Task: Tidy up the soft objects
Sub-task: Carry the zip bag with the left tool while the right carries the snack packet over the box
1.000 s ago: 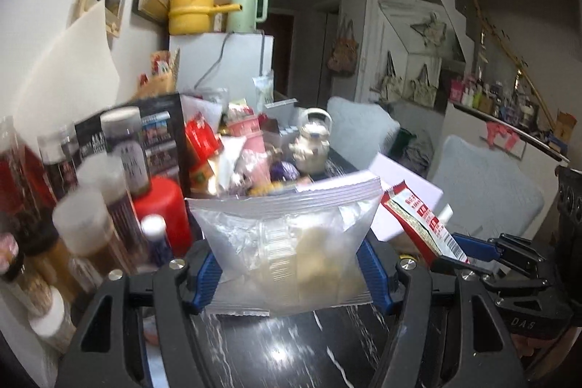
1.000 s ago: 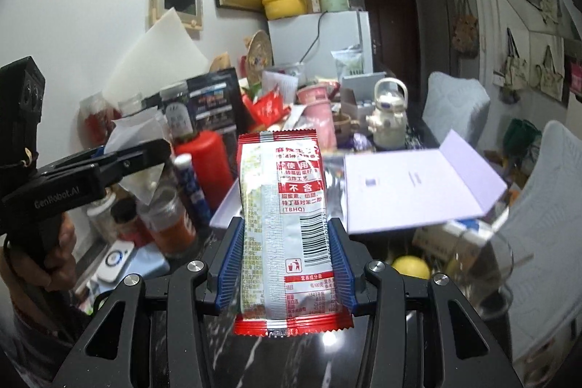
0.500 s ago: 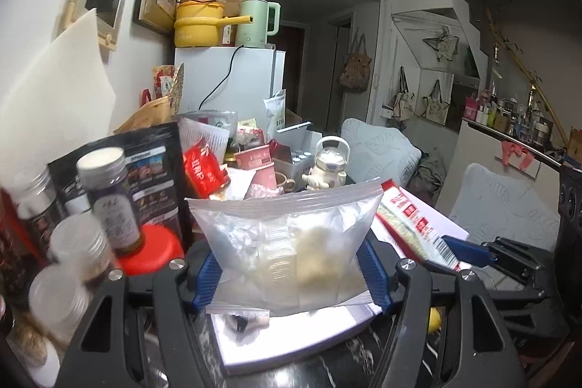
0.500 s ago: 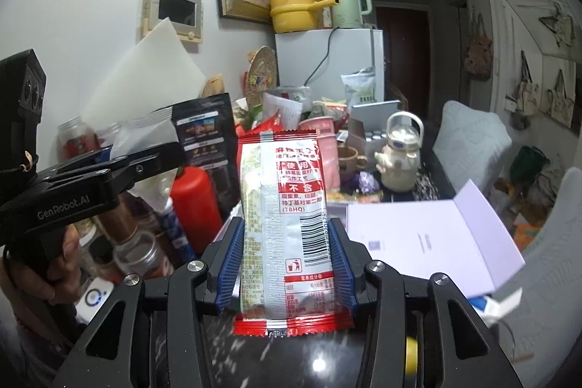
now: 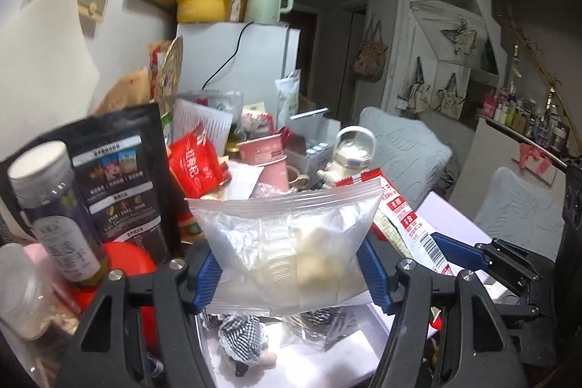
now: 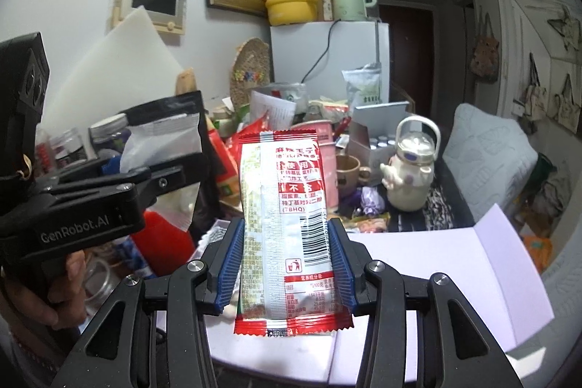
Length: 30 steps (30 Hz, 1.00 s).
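My left gripper (image 5: 287, 273) is shut on a clear zip bag (image 5: 291, 242) with pale soft lumps inside, held upright above an open white box (image 5: 327, 351). A checkered soft toy (image 5: 242, 337) and another packet lie in that box. My right gripper (image 6: 287, 270) is shut on a red and white snack packet (image 6: 287, 206), held upright over the same white box (image 6: 418, 271) and its raised lid. The left gripper (image 6: 109, 202) with its bag shows at the left of the right wrist view; the right gripper's packet (image 5: 407, 224) shows at the right of the left wrist view.
The table is crowded: jars (image 5: 58, 210), a red can (image 5: 127, 264), a black pouch (image 5: 120, 177), pink cups (image 5: 265, 155), a white teapot-shaped bottle (image 6: 411, 166). A white fridge (image 6: 327, 57) with a yellow pot and green kettle stands behind. Grey cushioned chairs (image 5: 400, 148) are at the right.
Both grippers have risen and moved forward over the open white box, each still holding its packet. The box's inside with the checkered toy has come into the left wrist view.
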{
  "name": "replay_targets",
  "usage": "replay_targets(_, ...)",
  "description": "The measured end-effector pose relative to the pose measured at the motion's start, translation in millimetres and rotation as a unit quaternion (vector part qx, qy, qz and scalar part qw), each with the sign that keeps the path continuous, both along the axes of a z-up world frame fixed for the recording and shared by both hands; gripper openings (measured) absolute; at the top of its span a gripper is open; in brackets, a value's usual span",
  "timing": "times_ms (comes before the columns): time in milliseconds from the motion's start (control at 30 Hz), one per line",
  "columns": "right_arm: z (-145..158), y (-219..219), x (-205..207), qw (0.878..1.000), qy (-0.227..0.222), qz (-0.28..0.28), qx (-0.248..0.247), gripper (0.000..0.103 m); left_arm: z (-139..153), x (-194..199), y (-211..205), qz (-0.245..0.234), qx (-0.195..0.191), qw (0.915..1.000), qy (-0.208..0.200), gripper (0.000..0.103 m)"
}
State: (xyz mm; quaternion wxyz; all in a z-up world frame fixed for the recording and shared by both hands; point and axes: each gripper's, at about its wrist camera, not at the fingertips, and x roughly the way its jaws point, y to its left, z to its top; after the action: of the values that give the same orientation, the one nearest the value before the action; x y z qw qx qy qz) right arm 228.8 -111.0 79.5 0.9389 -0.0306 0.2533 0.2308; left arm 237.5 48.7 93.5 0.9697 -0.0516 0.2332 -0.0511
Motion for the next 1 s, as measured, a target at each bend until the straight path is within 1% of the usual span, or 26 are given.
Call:
replay_targets(100,-12,6,16,1.0,0.011,0.005,-0.002,0.045,-10,15,3,0.01,0.005,0.9999,0.011,0.066)
replay_targets(200,-21,11,27,1.0,0.018,0.004,-0.009,0.045,-20,25,7,0.016,0.002,0.9996,0.022,0.066)
replay_targets(333,-34,16,43,0.999,0.034,0.002,-0.014,0.045,-31,36,9,0.026,0.015,0.999,0.034,0.066)
replay_targets(433,-45,16,50,0.999,0.047,-0.003,-0.012,0.045,-40,43,8,0.034,0.026,0.998,0.046,0.066)
replay_targets(500,-51,19,52,0.998,0.055,0.0,-0.022,0.045,-45,49,7,0.041,0.041,0.9971,0.05,0.066)
replay_targets(633,-63,21,57,0.997,0.07,-0.002,-0.034,0.045,-56,58,7,0.04,0.042,0.9962,0.066,0.066)
replay_targets(733,-71,23,60,0.996,0.08,-0.001,-0.041,0.045,-65,64,5,0.046,0.057,0.9946,0.074,0.066)
replay_targets(867,-81,26,66,0.994,0.095,-0.01,-0.055,0.045,-76,73,8,0.044,0.049,0.9935,0.093,0.066)
replay_targets(1000,-90,26,71,0.992,0.11,-0.017,-0.058,0.045,-85,80,9,0.046,0.05,0.9918,0.108,0.066)
